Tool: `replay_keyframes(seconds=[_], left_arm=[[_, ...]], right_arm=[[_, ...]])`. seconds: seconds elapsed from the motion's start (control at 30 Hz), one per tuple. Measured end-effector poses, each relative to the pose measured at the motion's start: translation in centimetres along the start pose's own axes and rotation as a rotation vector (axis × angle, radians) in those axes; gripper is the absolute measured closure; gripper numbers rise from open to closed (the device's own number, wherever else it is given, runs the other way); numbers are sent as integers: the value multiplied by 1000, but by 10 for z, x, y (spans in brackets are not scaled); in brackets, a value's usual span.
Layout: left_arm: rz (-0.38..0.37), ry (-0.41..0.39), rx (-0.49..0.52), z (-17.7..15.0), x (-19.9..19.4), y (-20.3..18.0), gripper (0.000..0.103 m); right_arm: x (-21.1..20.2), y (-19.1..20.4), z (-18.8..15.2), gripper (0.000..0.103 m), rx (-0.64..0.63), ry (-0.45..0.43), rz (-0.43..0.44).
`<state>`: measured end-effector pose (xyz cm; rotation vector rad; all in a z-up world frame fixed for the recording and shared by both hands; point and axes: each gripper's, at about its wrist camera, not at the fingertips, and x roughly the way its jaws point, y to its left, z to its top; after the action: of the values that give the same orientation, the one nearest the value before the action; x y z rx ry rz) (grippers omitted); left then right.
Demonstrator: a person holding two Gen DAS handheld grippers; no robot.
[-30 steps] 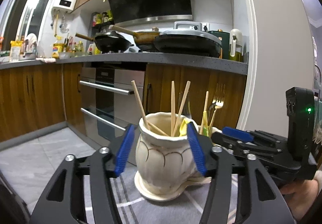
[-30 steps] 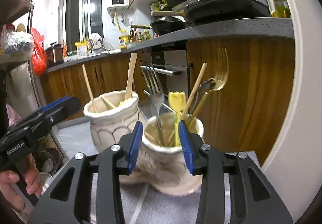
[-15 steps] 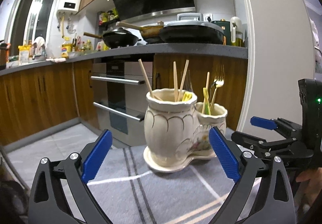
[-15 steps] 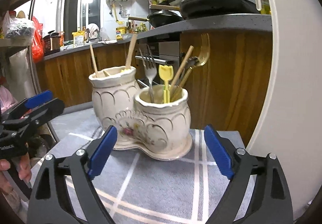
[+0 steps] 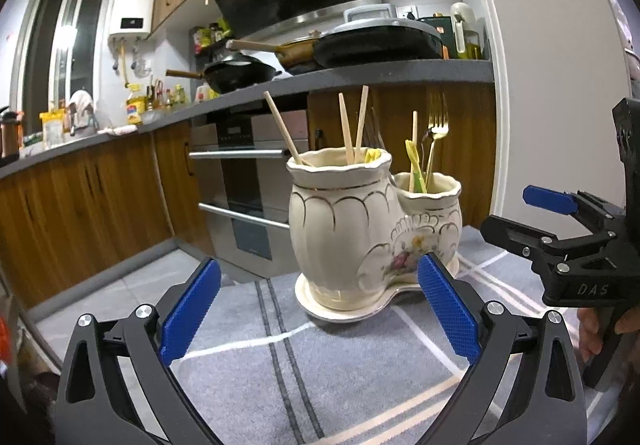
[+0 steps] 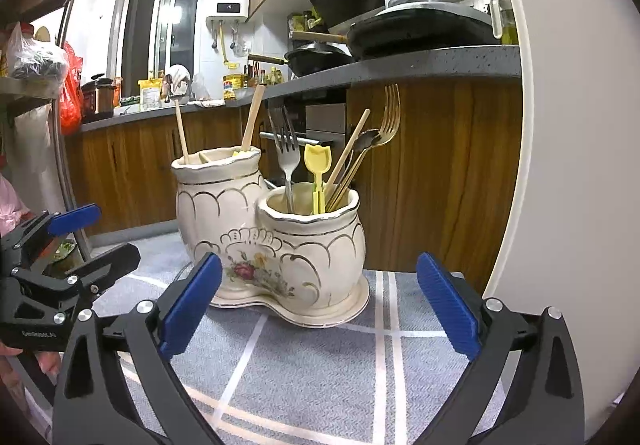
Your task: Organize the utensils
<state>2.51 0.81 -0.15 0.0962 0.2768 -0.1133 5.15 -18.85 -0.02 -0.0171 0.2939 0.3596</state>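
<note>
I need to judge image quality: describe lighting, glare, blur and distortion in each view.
Left wrist view: sharp holder, strong fisheye bending the door frame, dark corners. Right wrist view: blown-out window, gloss glare on the holder, curved counter, no motion blur.

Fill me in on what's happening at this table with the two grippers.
A person is sorting utensils with a handheld gripper in each hand. The double ceramic holder stands on the grey checked cloth, chopsticks in its taller pot, forks and a yellow utensil in the shorter one. The left gripper and right gripper are both open and empty, short of the holder and not touching it.
</note>
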Motion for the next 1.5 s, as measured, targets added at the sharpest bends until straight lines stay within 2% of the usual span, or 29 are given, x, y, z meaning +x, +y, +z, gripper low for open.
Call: replay_keyframes(seconds=[0.2,1.5], left_arm=[[-10,6,-57,-1,0,10,5],[-2,4,-52,-2,-1,9,5]], right_arm=[[-2,1,0,6,-4,-6,-9],[-1,-1,0,6,0,-5,-22]])
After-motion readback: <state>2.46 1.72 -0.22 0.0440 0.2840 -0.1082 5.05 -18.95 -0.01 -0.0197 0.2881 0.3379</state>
